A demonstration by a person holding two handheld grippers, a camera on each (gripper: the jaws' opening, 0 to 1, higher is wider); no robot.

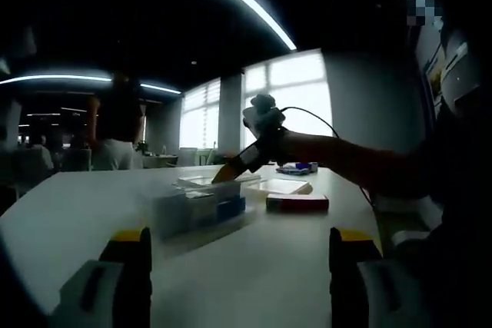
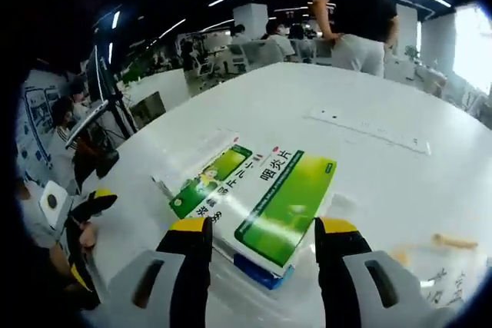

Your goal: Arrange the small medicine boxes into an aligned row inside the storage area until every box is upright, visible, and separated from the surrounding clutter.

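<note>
A clear plastic storage box (image 1: 181, 209) stands mid-table holding small boxes, one of them blue (image 1: 231, 207). My left gripper (image 1: 240, 266) hangs open, low over the table in front of it. Beside it lie a red-and-white medicine box (image 1: 297, 203) and a flat white box (image 1: 282, 186). My right gripper (image 1: 228, 172) reaches down at the far side. In the right gripper view, my right gripper (image 2: 263, 263) is open over a green medicine box (image 2: 288, 201) without touching it. A green-and-white box (image 2: 209, 178) lies alongside, and a blue box (image 2: 257, 273) sits underneath.
The white table (image 2: 369, 90) stretches far ahead, with a long pale strip (image 2: 369, 130) lying on it and a yellowish item (image 2: 453, 241) at the right. A person (image 2: 357, 13) stands at the far end. My left gripper (image 2: 91, 203) shows at the left edge.
</note>
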